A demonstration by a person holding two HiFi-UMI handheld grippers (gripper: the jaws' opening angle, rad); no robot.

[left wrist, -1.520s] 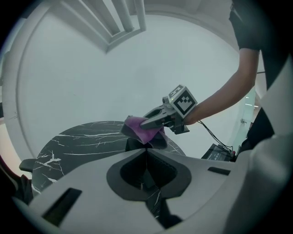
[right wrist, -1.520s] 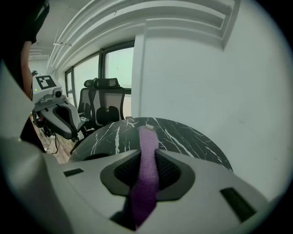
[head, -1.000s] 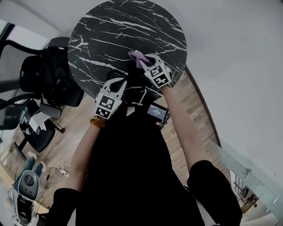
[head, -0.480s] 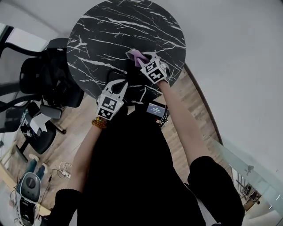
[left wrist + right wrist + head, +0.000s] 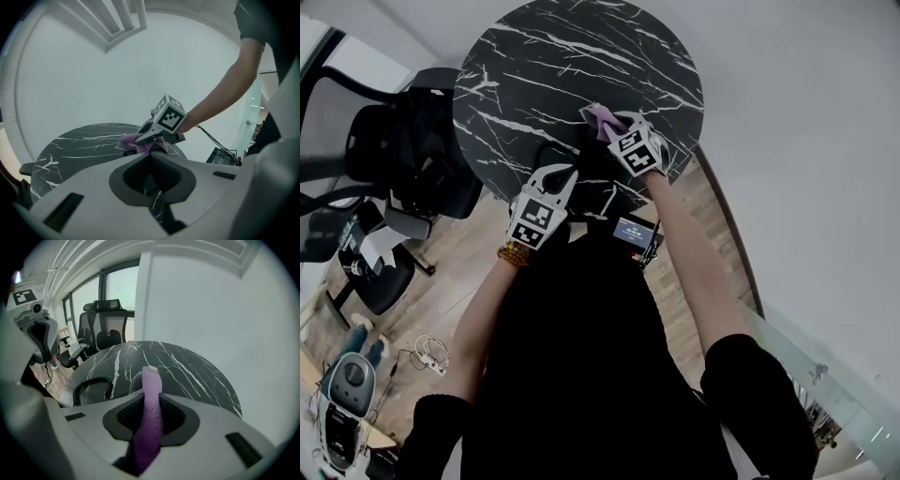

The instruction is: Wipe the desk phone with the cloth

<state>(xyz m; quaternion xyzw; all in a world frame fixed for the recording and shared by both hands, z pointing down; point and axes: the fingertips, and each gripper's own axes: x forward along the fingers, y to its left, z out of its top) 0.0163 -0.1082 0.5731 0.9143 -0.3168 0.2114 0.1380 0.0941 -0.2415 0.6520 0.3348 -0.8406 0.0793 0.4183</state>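
Note:
In the head view, the black desk phone (image 5: 584,173) lies near the front edge of the round black marble table (image 5: 544,66); it is dark and hard to make out. Its coiled cord (image 5: 95,382) shows in the right gripper view. My right gripper (image 5: 615,128) is shut on a purple cloth (image 5: 601,118), which hangs down onto the phone's far side. The cloth (image 5: 151,408) fills the gap between those jaws. My left gripper (image 5: 562,172) rests at the phone's near left with its jaws together, and I see nothing between them (image 5: 150,154). From there I see the right gripper (image 5: 142,138) and cloth (image 5: 136,145).
A small lit screen with cables (image 5: 633,231) sits at the table's near edge, by my right forearm. Black office chairs (image 5: 389,150) stand left of the table on the wooden floor. A white wall curves round the table's far and right sides.
The right gripper and cloth have shifted only slightly over the phone. The left gripper has stayed beside the phone.

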